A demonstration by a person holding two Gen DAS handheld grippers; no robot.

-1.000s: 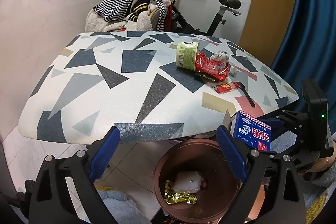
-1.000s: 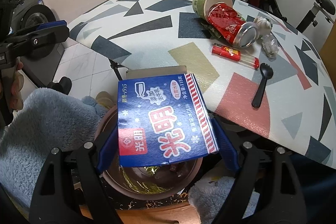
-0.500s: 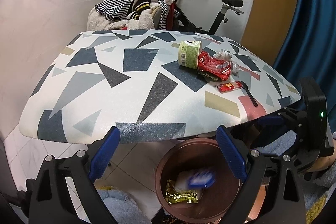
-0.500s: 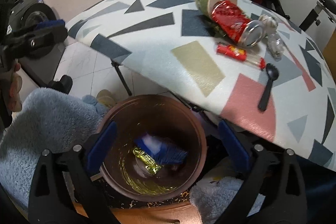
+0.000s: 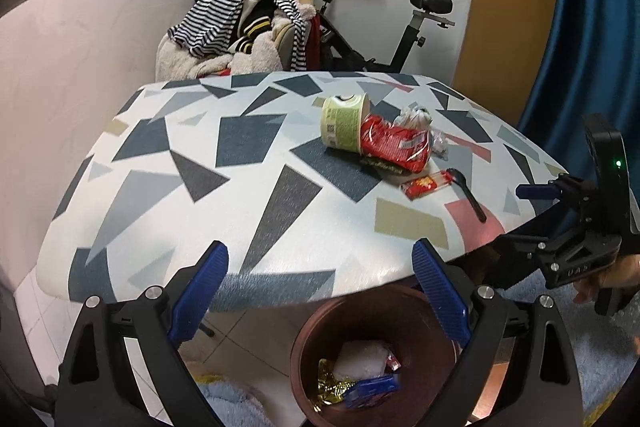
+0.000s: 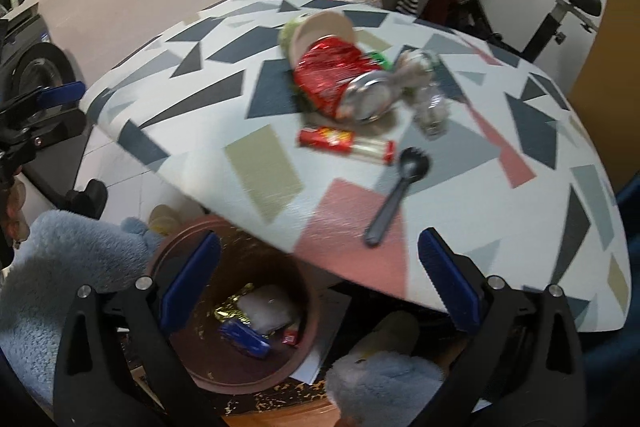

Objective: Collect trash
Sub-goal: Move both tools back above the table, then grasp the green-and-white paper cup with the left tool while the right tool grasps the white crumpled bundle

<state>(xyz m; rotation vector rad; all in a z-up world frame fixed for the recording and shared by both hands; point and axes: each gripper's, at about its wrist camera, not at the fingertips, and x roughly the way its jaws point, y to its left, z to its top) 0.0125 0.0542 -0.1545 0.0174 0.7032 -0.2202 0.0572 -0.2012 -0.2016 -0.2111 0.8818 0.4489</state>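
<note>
The right hand-held gripper (image 6: 318, 283) has just been spreading its ribbed blue pads to their widest, and nothing sits between them; the left hand-held gripper (image 5: 320, 283) likewise stands wide and empty. Below both, the round brown bin (image 6: 308, 311) on the floor holds the flattened blue carton (image 6: 244, 337) beside crinkled gold foil (image 6: 230, 309) and a soft white wad (image 6: 266, 309). On the surface (image 5: 248, 195), smooth and printed with grey, navy, pink and tan shards, more trash lies clustered: a green paper cup (image 5: 344, 125) on its side, a crushed glossy red can (image 6: 332, 79), crumpled clear plastic (image 6: 430, 107), a slim red-and-clear wrapper (image 6: 346, 143) and a black plastic spork (image 6: 394, 197).
</note>
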